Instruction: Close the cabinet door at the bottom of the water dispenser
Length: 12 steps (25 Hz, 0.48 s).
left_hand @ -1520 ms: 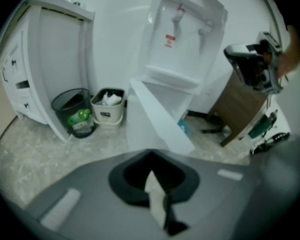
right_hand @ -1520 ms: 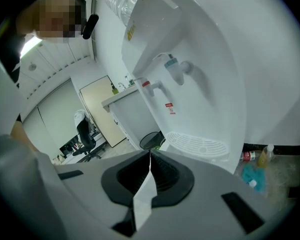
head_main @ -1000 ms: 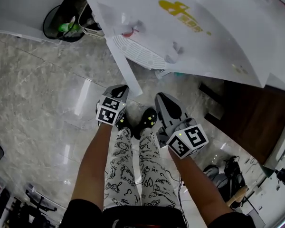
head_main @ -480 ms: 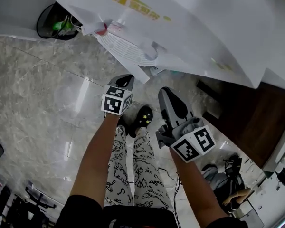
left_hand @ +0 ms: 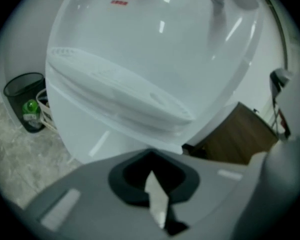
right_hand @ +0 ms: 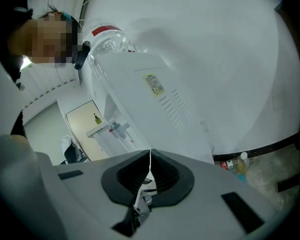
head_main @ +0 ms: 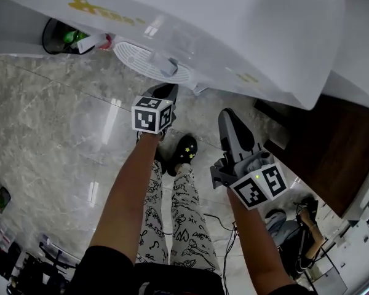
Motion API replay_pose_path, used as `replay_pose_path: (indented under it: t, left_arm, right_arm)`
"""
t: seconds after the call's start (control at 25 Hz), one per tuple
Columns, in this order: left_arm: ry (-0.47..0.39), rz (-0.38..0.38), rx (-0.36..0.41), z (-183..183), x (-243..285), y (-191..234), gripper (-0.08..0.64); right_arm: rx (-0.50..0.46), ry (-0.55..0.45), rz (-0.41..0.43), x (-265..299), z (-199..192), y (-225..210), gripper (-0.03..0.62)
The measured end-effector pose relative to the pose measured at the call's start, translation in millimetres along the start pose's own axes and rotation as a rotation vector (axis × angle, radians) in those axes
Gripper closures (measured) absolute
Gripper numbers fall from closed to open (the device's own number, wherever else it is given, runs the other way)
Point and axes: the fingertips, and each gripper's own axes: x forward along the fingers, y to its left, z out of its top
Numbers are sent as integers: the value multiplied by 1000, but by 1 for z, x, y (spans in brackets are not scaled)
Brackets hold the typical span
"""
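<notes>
Left hand-held gripper (head_main: 165, 91) and right hand-held gripper (head_main: 229, 115) are closed, empty. The cabinet door (left_hand: 85, 134), seemingly the white panel under the drip tray (left_hand: 120, 91), should be light, stiff: push flat near its free edge

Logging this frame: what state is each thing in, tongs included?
water dispenser, upright.
cabinet door, appears flush with the front, closed.
left tongs, shut, empty.
right tongs, shut, empty.
water bottle, seated on top of the machine.
waste bin, upright, open-topped, rubbish inside.
</notes>
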Motion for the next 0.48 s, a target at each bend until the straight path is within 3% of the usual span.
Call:
replay_pose_path:
  t: [0.12, 0.32, 0.4, 0.48]
  left_arm:
    - [-35, -14, -49, 3, 1, -7, 560]
    - [-34, -47, -37, 1, 3, -15, 560]
    - [-40, -47, 22, 4, -7, -23, 560]
    - [-56, -47, 131, 9, -27, -35, 560]
  right_arm:
    - [6, -11, -17, -8, 5, -5, 575]
    - [12, -12, -28, -11, 1, -8, 575]
    - [8, -11, -22, -12, 1, -5, 575]
    - [-4, -8, -6, -11, 1, 4, 575]
